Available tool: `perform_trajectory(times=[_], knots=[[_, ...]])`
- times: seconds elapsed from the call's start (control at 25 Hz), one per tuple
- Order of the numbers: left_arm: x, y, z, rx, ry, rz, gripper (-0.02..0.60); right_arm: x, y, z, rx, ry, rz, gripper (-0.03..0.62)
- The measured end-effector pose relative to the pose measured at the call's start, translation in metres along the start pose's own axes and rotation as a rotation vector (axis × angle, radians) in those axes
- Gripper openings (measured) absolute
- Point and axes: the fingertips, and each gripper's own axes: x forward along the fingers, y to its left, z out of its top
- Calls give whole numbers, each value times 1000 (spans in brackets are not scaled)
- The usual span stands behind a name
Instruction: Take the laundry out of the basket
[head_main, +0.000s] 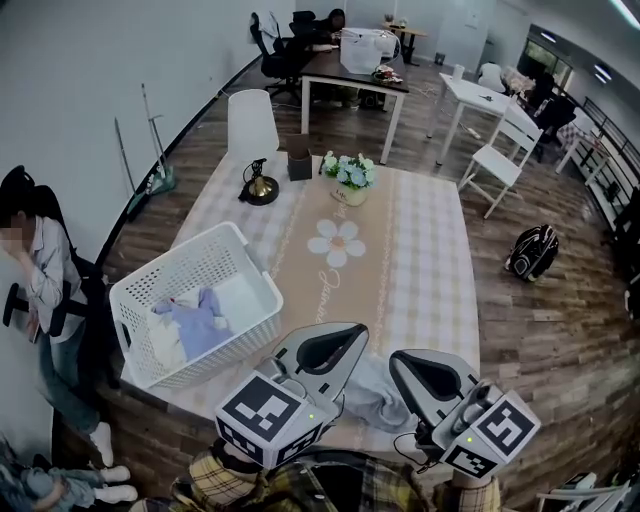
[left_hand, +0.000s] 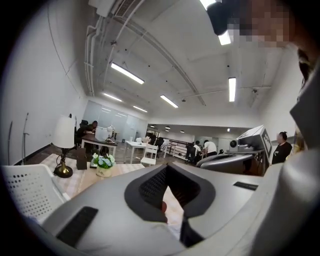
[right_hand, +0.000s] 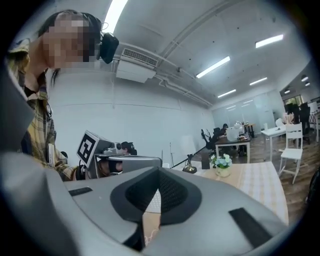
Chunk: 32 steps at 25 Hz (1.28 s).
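- Lavender and white laundry (head_main: 200, 320) sits in the basket (head_main: 140, 290), left of both grippers on the tabletop (head_main: 420, 260)
- your left gripper (head_main: 340, 340) is the nearer one, right gripper (head_main: 420, 372) is past the grey cloth (head_main: 372, 395)
- fingers (left_hand: 150, 187) on both look pressed together, pinching nothing

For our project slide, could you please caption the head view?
Left gripper and right gripper, jaws shut, flank a grey garment at the cloth-covered table edge; white perforated plastic basket holds lavender clothes.
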Motion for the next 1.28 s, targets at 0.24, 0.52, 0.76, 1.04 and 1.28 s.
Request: perform_trajectory(times=[0.24,0.52,0.76,1.04,1.28], knots=[[-6,-9,15,1,-12,10,26,4,12,12,-62,-7,15,14],[-10,-9,15,18,-11,14,26,7,12,7,-13,-8,42,14],[-9,-14,15,24,-2,4,26,4,11,4,2,2,53,14],[-10,-22,16,15,-6,-5,25,1,14,-1,27,16,66,14],[-10,-31,15,19,2,-7,25,-3,18,-4,35,21,89,14]])
